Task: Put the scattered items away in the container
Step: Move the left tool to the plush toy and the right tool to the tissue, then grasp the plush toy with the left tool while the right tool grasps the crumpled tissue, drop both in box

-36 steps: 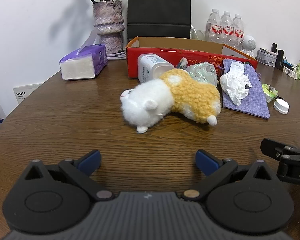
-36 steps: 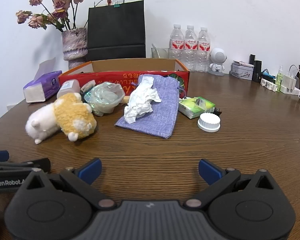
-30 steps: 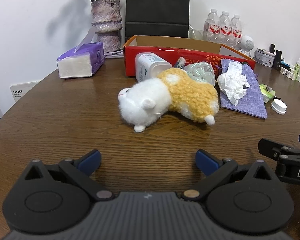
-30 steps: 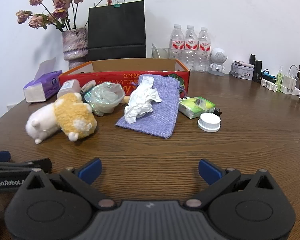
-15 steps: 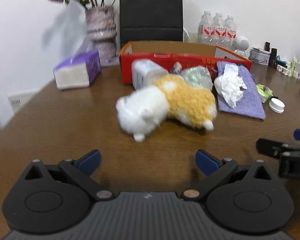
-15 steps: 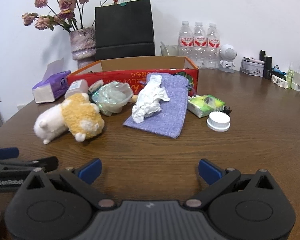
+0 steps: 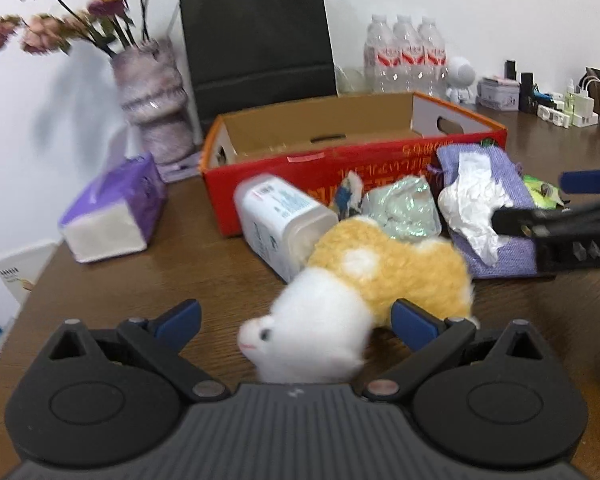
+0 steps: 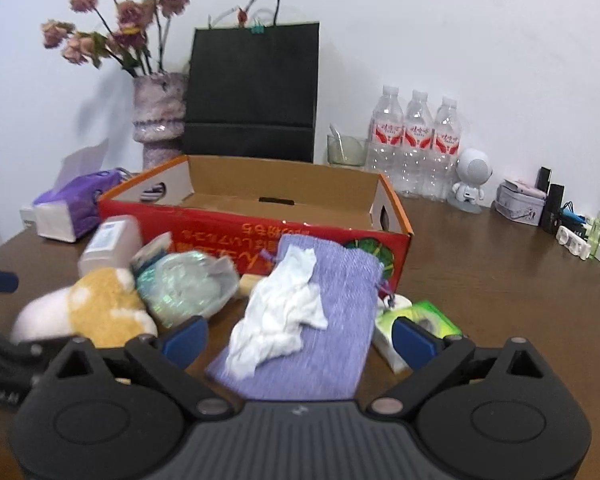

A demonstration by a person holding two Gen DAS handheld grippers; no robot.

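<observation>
Your left gripper (image 7: 296,320) has its fingers spread around the white head of the plush toy (image 7: 364,284) on the table (image 7: 140,280), and your right gripper (image 8: 300,334) is spread over the purple pouch (image 8: 332,320), before the red box (image 8: 260,232).

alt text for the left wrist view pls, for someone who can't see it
The open left gripper reaches around a white and orange plush toy lying on a brown wooden table. Behind it lie a white bottle on its side, a purple pouch with crumpled tissue, and an open red cardboard box.
</observation>
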